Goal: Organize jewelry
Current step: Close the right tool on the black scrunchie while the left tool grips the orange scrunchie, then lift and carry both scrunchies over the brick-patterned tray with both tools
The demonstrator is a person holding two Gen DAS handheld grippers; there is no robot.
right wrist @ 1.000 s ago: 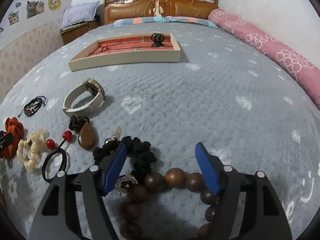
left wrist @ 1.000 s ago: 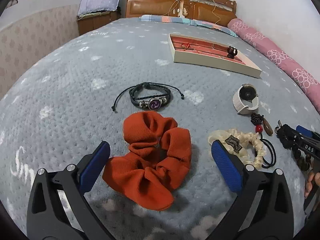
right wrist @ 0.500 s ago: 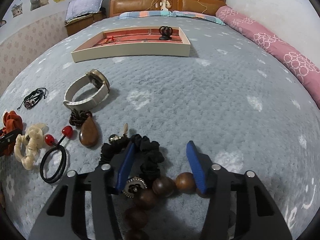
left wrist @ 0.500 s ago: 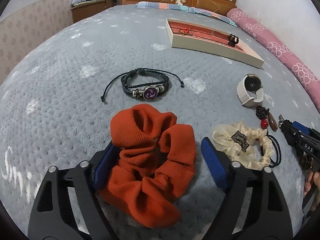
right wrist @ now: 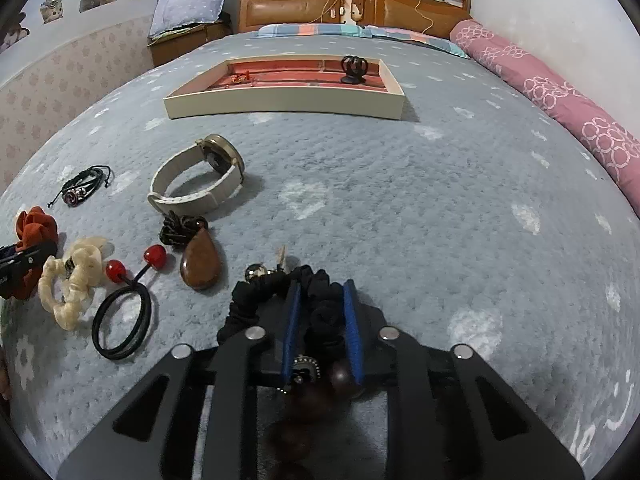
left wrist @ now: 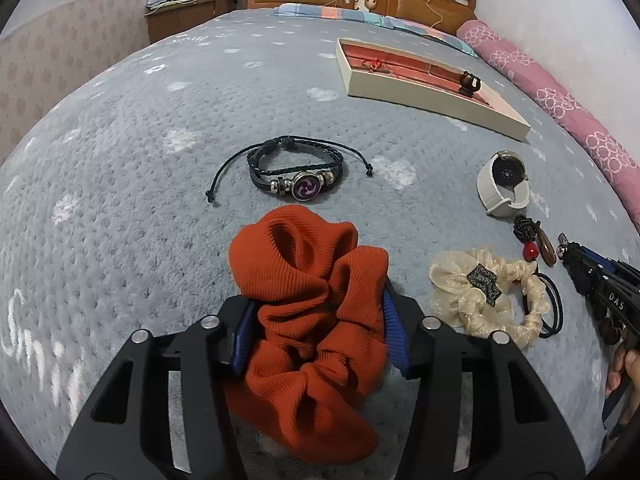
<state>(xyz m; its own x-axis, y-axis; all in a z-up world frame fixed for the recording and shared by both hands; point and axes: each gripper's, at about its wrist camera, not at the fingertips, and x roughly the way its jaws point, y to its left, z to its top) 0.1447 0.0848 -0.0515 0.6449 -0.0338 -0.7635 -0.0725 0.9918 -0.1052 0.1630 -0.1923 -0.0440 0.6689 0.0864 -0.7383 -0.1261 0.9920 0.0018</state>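
Left wrist view: the left gripper (left wrist: 316, 330) points down at a grey bedspread (left wrist: 120, 168). An orange scrunchie (left wrist: 308, 312) sits bunched between its two blue pads (left wrist: 394, 336), which press its folds from both sides while the jaws go on closing. Just beyond lies a black cord bracelet (left wrist: 296, 170) with a purple charm. To the right lie a cream scrunchie (left wrist: 480, 292), a white-strapped watch (left wrist: 504, 188) and, farther off, a cream tray (left wrist: 432, 98) with a red lining.

Right wrist view: the right gripper (right wrist: 322, 330) has its jaws closing and nearly together on a black scrunchie (right wrist: 276, 288), which bulges out ahead and to the left of the pads. Dark wooden beads (right wrist: 340, 376) sit low between the fingers; whether the pads also pinch them is hard to judge in the shadow. To the left lie a brown teardrop pendant (right wrist: 200, 264) and a black hair tie with red beads (right wrist: 124, 316).
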